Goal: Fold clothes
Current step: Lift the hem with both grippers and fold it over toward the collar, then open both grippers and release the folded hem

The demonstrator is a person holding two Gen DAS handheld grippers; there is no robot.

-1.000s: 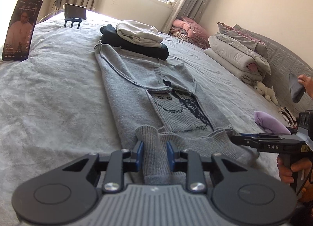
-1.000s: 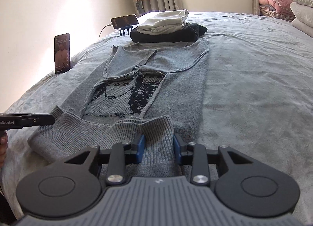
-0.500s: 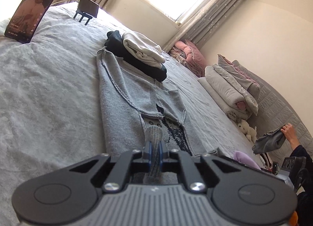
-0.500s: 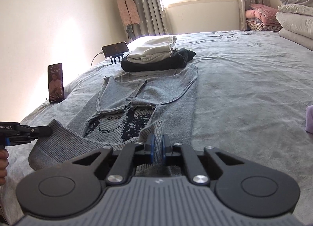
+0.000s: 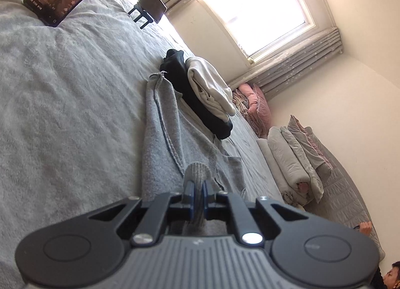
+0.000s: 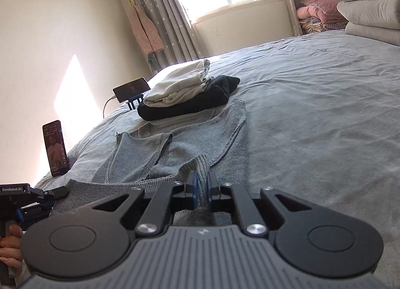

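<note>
A grey knitted sweater [image 5: 162, 139] lies lengthwise on the bed, its sleeves folded in over the body. My left gripper [image 5: 197, 195] is shut on the ribbed hem, which bulges up between the blue pads. My right gripper [image 6: 202, 192] is shut on the same hem [image 6: 200, 164] further along, and the lifted edge hides the sweater's dark pattern. The left gripper [image 6: 58, 192] also shows at the left edge of the right wrist view, held by a hand [image 6: 10, 244].
A folded white garment [image 6: 180, 84] rests on a folded black one [image 6: 190, 101] just beyond the sweater's collar. Two phones [image 6: 55, 147] [image 6: 131, 89] stand near the bed's far side. Stacked quilts and pillows [image 5: 295, 156] line the headboard side. Another person [image 5: 390, 276] sits at the lower right.
Both grippers went from open around the hem to shut on it. They have since lifted the hem and carried it forward over the body toward the collar, covering the dark pattern.
</note>
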